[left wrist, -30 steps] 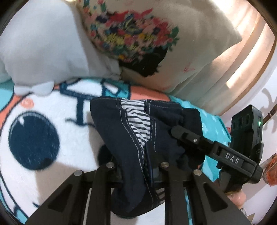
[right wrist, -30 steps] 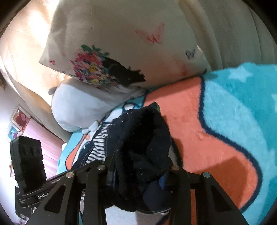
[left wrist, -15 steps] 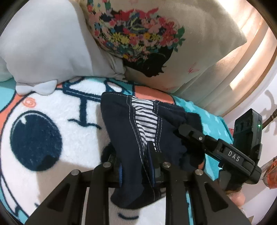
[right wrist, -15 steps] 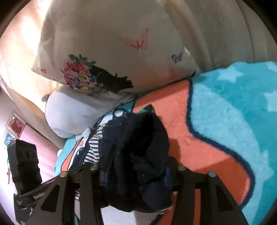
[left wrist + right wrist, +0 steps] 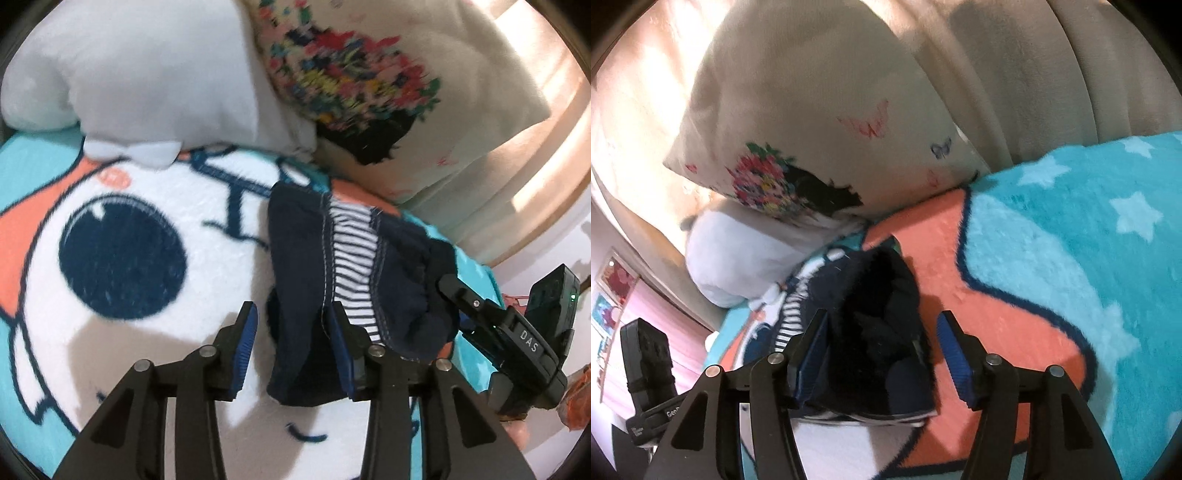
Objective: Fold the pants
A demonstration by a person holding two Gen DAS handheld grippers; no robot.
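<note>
Your floral pillow (image 5: 354, 85) is smeared by motion in the left wrist view, so its printed pattern won't read clearly. The near edge of the pants (image 5: 875, 347) slips behind the left finger (image 5: 809, 354) of your right tongs (image 5: 886, 354), and their dark folds merge into one black mass there. On the far left, the framed pictures (image 5: 613, 291) are cut by the view's rim and too small to make out. An orange object (image 5: 578, 402) at the right edge is mostly cropped.

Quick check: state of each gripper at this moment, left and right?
Left gripper: open, jaws spread around the dark pants, not clamping.
Right gripper: open, the pants lying loose between its jaws.
</note>
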